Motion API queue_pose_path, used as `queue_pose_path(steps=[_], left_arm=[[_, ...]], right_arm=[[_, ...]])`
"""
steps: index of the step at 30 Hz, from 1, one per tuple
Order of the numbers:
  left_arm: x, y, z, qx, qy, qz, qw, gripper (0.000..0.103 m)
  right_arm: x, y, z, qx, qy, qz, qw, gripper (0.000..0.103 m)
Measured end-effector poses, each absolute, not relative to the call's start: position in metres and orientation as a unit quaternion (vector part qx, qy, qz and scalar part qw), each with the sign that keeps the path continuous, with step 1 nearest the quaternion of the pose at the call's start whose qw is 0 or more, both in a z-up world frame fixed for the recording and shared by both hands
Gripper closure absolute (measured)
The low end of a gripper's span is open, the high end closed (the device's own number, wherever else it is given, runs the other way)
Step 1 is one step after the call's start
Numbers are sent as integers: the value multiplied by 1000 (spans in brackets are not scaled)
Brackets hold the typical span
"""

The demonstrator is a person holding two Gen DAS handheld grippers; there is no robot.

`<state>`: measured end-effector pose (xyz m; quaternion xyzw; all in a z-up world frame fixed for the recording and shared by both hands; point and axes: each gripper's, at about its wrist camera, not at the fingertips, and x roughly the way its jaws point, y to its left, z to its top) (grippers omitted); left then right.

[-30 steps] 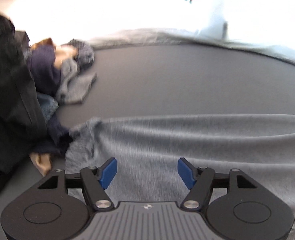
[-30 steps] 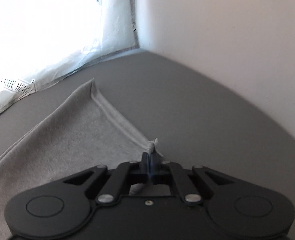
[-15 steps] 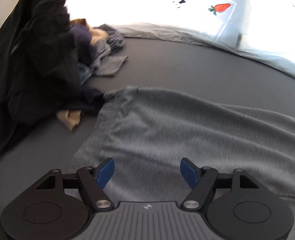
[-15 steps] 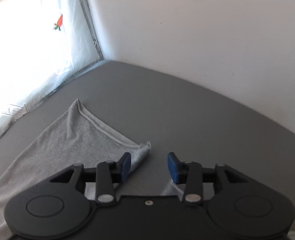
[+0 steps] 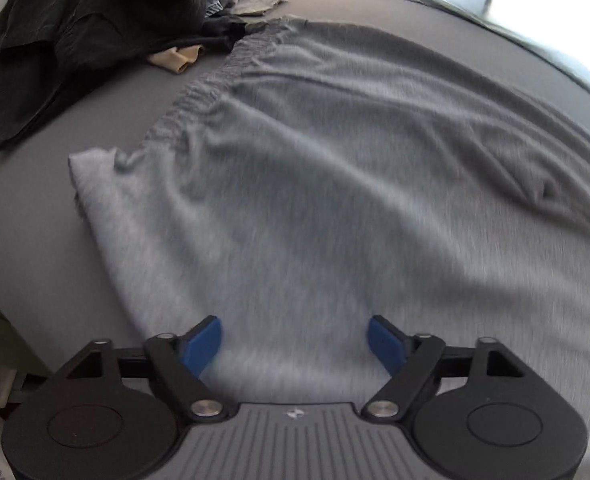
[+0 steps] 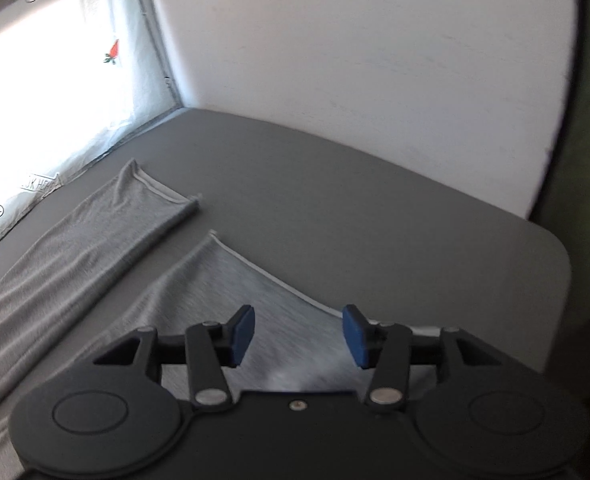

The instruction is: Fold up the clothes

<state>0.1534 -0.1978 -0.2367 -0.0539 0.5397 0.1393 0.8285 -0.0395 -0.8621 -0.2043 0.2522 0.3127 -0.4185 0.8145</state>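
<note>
Grippers [image 5: 295,340] [image 6: 299,330] opening wider, empty, above grey trousers [image 5: 335,160].

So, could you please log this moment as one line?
left tongs: open, empty | right tongs: just opened, empty | grey trousers: flat on bed, unfolded

The right gripper [image 6: 298,330], black with blue pads, hovers over the near leg of the light grey knit trousers [image 6: 231,280]; its jaws have just been opening, nothing pinched between them; both legs lie flat on the dark grey table [image 6: 375,216], apart; a white wall [image 6: 355,60] stands beyond.
</note>
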Motion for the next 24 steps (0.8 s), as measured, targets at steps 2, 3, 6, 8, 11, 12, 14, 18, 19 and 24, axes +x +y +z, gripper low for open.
queue_pose_path(steps=[2,3,6,8,11,12,14,18,19,24], left_arm=[[142,-201,-237,-45,535,133,833,19],[138,-202,-238,-42,532,131,835,18],[128,-204,-240,-38,522,134,841,16],[124,-205,-241,-38,515,135,845,15],[120,-204,-241,-45,510,140,848,15],[119,-204,-241,-51,509,143,848,14],[117,-202,-241,-62,508,148,846,13],[115,-199,-244,-77,506,156,845,10],[115,-199,-244,-76,505,157,845,9],[110,-195,-249,-86,501,161,846,0]], right_arm=[[-54,-860,-208,252,320,-422,810,53],[-59,-859,-210,251,322,-423,809,53],[-73,-855,-218,262,327,-421,805,52],[-79,-855,-223,280,330,-409,803,53],[-84,-853,-229,299,327,-404,800,52],[-86,-853,-231,304,326,-404,799,52],[-86,-852,-232,309,327,-405,796,52],[-90,-856,-230,357,321,-397,782,61],[-90,-856,-230,361,322,-397,780,63],[-97,-858,-232,410,312,-385,766,64]])
